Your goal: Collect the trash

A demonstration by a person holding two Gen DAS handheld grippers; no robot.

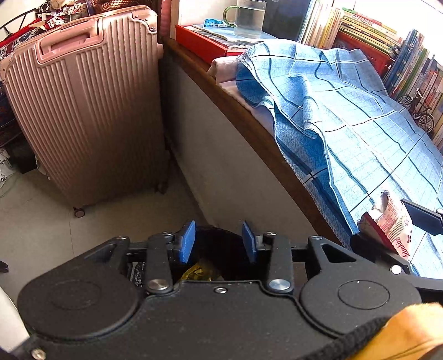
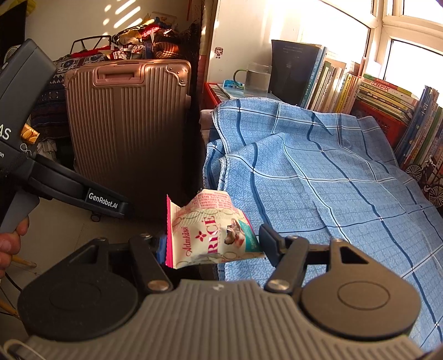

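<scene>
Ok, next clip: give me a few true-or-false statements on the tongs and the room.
1. The right tongs hold a snack wrapper. True.
2. The left tongs grip a gold wrapper. False: they are open and empty; the gold wrapper lies below them in a dark bin.
3. The pink suitcase lies flat on the floor. False: it stands upright.
4. A glass mug stands beyond the blue checked cloth. True.
</scene>
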